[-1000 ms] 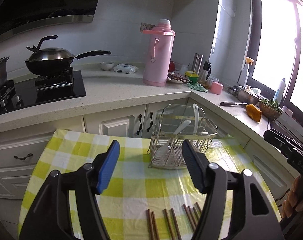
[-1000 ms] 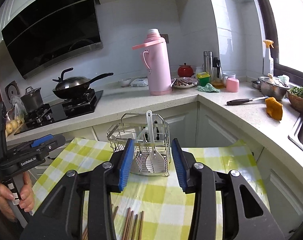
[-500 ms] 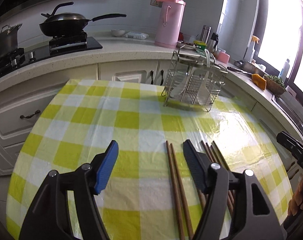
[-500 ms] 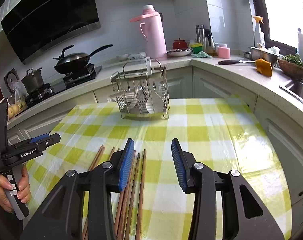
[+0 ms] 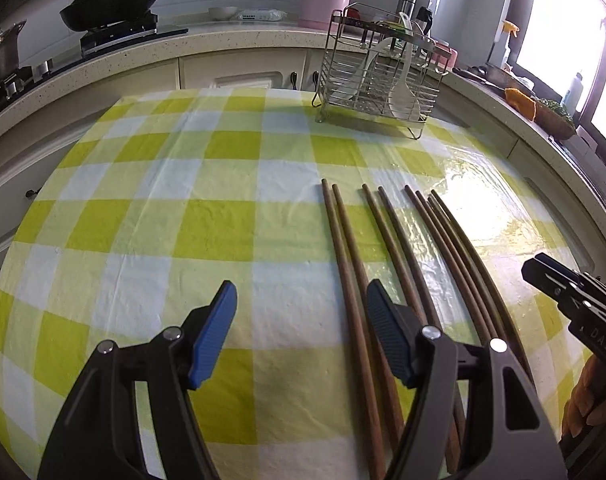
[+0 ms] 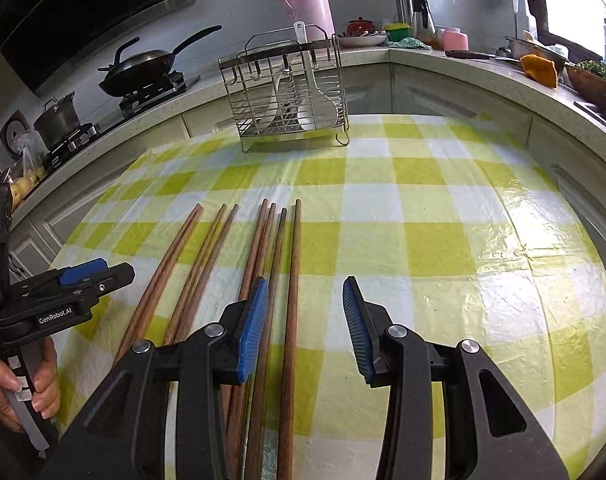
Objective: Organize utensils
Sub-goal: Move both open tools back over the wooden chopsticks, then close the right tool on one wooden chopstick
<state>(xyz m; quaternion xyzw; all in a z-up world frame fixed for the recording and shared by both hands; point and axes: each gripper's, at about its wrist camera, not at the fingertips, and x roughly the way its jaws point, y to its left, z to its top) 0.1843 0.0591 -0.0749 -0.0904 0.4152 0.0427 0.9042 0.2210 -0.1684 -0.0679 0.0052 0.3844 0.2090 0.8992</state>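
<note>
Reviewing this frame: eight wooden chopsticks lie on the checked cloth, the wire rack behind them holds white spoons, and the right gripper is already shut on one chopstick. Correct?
Not quite. The right gripper holds nothing: the right wrist view shows its jaws apart above the chopsticks, the pads pressing none. The rest stands: eight chopsticks on the cloth, white spoons in the rack.
</note>
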